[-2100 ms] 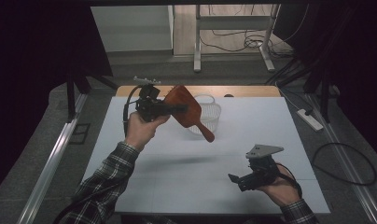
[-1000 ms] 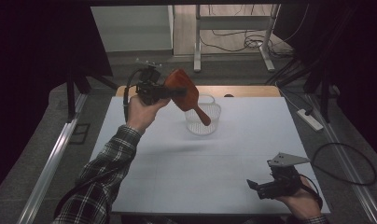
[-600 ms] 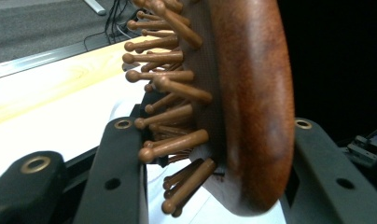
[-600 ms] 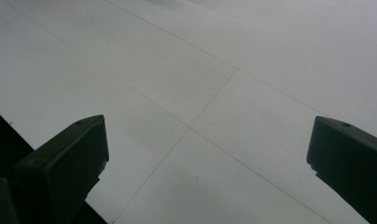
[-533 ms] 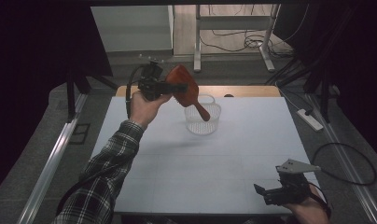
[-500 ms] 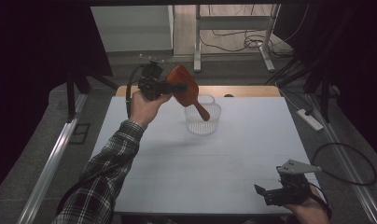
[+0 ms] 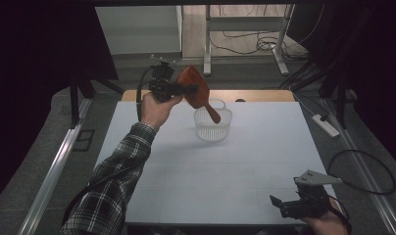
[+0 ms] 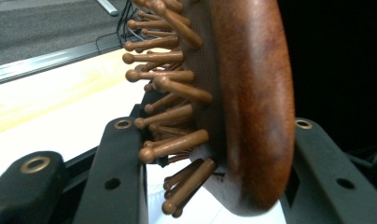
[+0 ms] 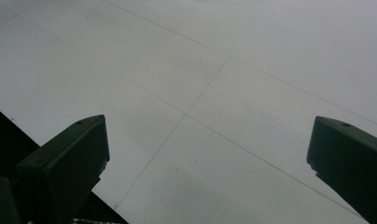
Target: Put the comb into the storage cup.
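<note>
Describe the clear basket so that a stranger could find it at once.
Start from the white table and look to its far edge, near the middle. The basket stands there, below the handle of the brown hairbrush held in the left gripper. It is small, round, see-through plastic with ribbed walls.

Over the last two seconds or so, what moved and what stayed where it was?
The left gripper, shut on the wooden hairbrush, carried it from in front of the clear basket up and back, its handle now over the basket. The right gripper, open and empty, drew back toward the table's near right corner. The basket stayed put.
</note>
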Motion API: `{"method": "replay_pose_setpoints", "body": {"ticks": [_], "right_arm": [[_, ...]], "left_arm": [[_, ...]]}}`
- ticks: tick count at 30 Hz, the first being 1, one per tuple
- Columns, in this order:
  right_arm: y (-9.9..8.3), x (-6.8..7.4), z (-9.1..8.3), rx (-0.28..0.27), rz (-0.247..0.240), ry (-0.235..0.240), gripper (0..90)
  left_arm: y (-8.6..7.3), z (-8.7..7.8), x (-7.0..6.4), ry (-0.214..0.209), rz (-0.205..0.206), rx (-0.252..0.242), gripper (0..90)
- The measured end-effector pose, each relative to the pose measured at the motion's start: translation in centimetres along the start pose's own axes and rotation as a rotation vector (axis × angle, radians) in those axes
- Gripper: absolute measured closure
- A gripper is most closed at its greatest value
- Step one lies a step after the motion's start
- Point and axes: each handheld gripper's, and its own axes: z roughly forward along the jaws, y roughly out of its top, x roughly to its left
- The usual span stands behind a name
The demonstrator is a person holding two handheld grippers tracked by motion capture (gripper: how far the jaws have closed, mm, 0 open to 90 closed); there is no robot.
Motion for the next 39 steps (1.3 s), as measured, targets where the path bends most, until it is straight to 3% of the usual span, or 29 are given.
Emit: {"method": "replay_pose_setpoints", "body": {"ticks": [16,39], "right_arm": [[0.0,0.0,0.0,0.0,0.0,0.001,0.0],[0.0,0.1,0.1,0.012,-0.009,0.006,0.0]], "left_arm": [[-0.4,1.8,0.9,0.02,-0.041,-0.018,58.9],[-1.4,4.4,1.1,0.037,-0.072,-0.025,58.9]]}}
